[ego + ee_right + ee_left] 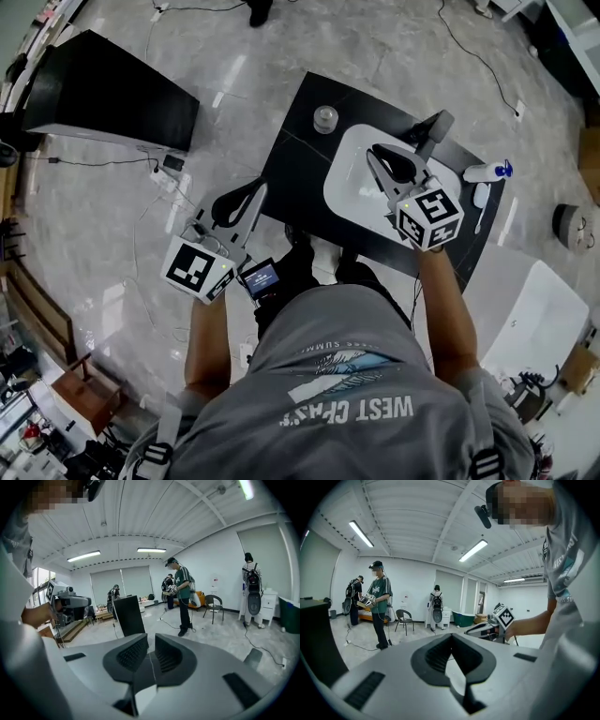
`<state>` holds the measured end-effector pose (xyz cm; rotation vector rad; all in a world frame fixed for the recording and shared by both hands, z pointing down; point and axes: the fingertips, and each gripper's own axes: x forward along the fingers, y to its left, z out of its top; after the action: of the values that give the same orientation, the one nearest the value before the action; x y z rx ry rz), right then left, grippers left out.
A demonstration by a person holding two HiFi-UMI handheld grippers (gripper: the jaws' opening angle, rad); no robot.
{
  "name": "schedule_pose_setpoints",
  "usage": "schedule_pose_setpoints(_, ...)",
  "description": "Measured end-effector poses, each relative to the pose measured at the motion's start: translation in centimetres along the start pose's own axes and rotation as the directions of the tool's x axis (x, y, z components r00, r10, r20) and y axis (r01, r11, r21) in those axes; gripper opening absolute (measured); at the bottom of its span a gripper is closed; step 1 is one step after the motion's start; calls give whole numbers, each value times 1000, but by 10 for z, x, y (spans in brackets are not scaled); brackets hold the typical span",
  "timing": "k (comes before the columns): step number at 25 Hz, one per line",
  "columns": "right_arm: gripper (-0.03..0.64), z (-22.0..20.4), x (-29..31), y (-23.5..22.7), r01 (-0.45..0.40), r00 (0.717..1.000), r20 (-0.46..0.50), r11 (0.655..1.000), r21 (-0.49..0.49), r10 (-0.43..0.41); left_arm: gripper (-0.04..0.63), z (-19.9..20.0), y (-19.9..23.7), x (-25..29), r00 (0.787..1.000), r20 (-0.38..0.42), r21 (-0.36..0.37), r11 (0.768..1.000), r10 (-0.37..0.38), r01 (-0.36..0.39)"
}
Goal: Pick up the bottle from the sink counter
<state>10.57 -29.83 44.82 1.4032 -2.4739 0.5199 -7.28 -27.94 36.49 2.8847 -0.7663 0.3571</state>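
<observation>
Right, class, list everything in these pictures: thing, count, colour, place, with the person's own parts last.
counter: one, black, on the grey floor
sink: one, white, set in the counter
tap: one, grey, behind the sink
clear bottle: one, see-through, counter, left of sink
spray bottle: one, white with blue top, counter's right end
cabinet: one, black, floor, far left
tub: one, white, floor, right
other people: three, dark or green clothes, across the room
chair: one, black, near them
left tongs: one, grey, at the counter's left edge, tips together, empty
right tongs: one, grey, over the sink, slightly apart, empty
</observation>
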Motion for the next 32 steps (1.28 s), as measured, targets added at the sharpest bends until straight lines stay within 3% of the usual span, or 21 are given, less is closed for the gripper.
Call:
schedule_pose_setpoints(17,259,-60,118,-31,17,998,-68,1000,18,-16,3,-46,37,-5,998,-63,-85,996,0,-5)
schedule_pose_setpoints(24,312,-90,164,-47,60,991,-119,998,16,-57,3,-64,52,-8,995,-97,-113,993,11,-22)
schedule_pose_setpoints(32,322,-123,198,-67,96,983,-161,995,12,-93,3,-85,60,-6,992,-127,-143,989,11,-29)
